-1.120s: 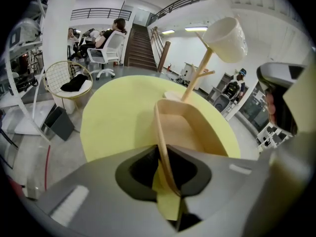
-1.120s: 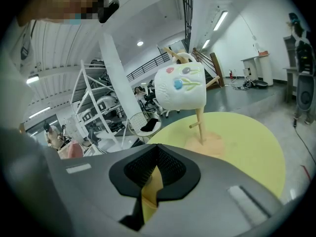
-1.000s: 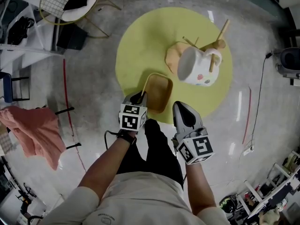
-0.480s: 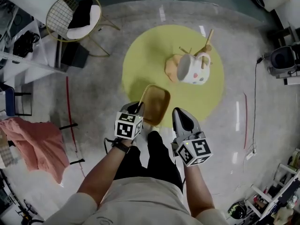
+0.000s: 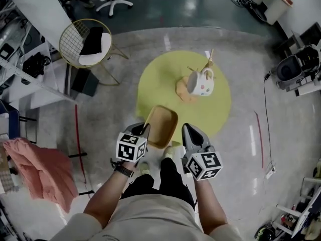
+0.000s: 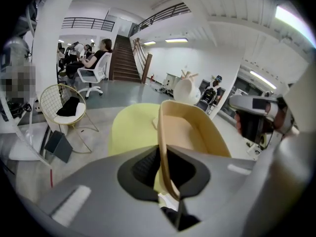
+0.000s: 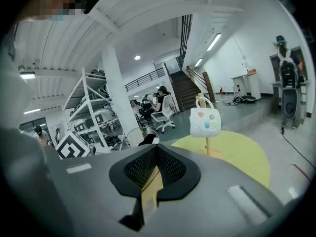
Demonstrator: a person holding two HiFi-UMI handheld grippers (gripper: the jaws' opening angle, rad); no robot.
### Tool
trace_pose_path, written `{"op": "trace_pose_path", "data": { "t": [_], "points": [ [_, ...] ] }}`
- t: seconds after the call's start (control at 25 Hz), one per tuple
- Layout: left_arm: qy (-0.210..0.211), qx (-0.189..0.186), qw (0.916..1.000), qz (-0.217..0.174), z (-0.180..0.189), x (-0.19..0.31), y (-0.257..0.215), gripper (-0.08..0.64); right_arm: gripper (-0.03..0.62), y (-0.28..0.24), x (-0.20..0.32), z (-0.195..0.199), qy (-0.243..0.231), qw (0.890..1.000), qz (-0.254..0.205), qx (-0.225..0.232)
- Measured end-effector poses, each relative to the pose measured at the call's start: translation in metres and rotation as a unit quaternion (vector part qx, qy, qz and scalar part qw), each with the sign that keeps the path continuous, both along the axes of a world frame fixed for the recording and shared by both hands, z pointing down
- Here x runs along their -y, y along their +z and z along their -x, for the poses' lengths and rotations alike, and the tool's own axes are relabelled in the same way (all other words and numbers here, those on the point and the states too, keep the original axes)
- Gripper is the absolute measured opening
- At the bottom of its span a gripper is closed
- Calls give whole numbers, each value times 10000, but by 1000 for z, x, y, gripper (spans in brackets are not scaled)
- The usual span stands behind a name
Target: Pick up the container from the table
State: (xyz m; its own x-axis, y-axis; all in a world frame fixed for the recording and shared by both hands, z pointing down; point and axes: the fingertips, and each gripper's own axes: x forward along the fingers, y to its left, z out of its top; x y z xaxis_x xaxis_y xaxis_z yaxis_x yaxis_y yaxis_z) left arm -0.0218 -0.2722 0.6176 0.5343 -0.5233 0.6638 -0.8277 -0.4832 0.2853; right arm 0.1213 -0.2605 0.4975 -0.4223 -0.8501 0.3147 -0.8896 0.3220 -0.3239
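Observation:
In the head view a tan, shallow rectangular container (image 5: 161,126) hangs over the near edge of the round yellow table (image 5: 215,109). My left gripper (image 5: 144,129) is shut on its left rim. The left gripper view shows that thin rim running between the jaws, with the container (image 6: 190,132) standing out ahead of my left gripper (image 6: 163,154). My right gripper (image 5: 186,129) is just right of the container, apart from it. In its own view the right gripper (image 7: 155,154) has its jaws together and nothing held.
A white mug with coloured spots (image 5: 200,83) sits on a wooden stand over a peach pad on the table. A wire chair with a black garment (image 5: 85,43) stands at the back left. Pink cloth (image 5: 40,169) lies on the floor at the left.
The table has shrunk and slid away in the head view. The container, held in my left gripper, has come off the table top towards the person.

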Motion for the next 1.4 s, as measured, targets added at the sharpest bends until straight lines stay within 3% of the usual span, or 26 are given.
{"op": "trace_pose_path", "data": {
  "t": [1.0, 1.4],
  "points": [
    [338, -459, 9923, -1099, 61, -37, -179, 25, 9, -133, -49, 44, 163, 9937, -1063, -300],
    [291, -552, 9887, -1363, 73, -43, -207, 25, 9, -155, -53, 57, 87, 9911, -1249, -445]
  ]
}}
